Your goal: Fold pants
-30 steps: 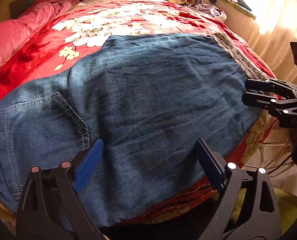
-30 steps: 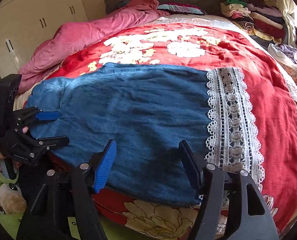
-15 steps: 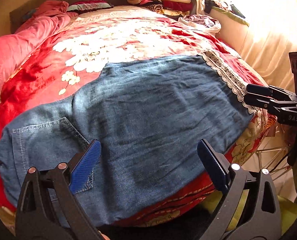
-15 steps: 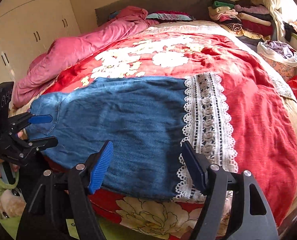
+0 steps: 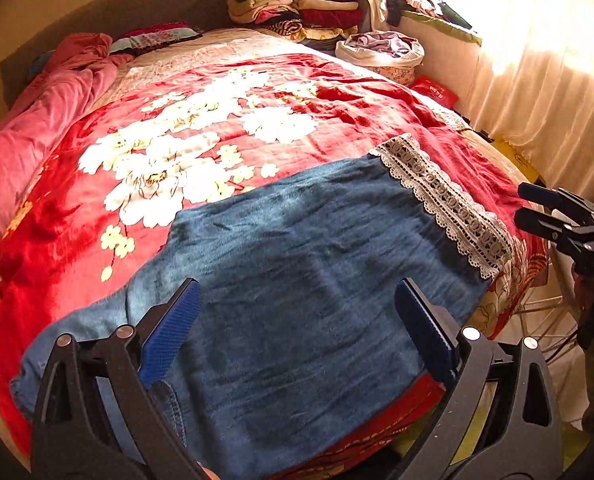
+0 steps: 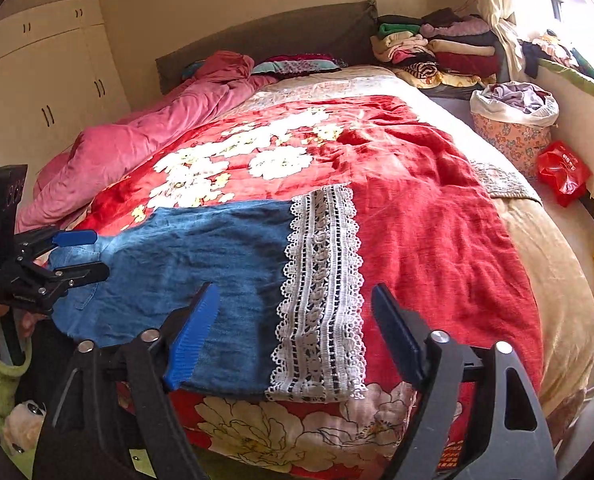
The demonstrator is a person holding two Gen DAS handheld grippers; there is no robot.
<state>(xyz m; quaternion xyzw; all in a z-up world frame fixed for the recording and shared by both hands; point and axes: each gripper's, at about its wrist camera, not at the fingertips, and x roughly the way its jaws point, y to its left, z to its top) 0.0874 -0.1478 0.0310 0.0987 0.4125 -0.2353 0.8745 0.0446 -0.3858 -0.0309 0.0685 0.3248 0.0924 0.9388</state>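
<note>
Pants [image 5: 297, 280] flat on bed [image 5: 337, 120], left tongs [image 5: 297, 332] apart above waist end, right tongs [image 6: 293, 336] apart above lace hem [image 6: 321, 292], both empty

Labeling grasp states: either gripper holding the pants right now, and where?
Nothing held. Left gripper and right gripper are both open above the denim pants, which lie flat on the bed.

My left wrist camera sits low at the bed's near edge, looking along its open fingers across the denim pants [image 5: 297, 280] toward the window. My right one faces the headboard [image 6: 265, 36]. Both share the pants, red blanket [image 6: 417, 200] and each other's gripper
</note>
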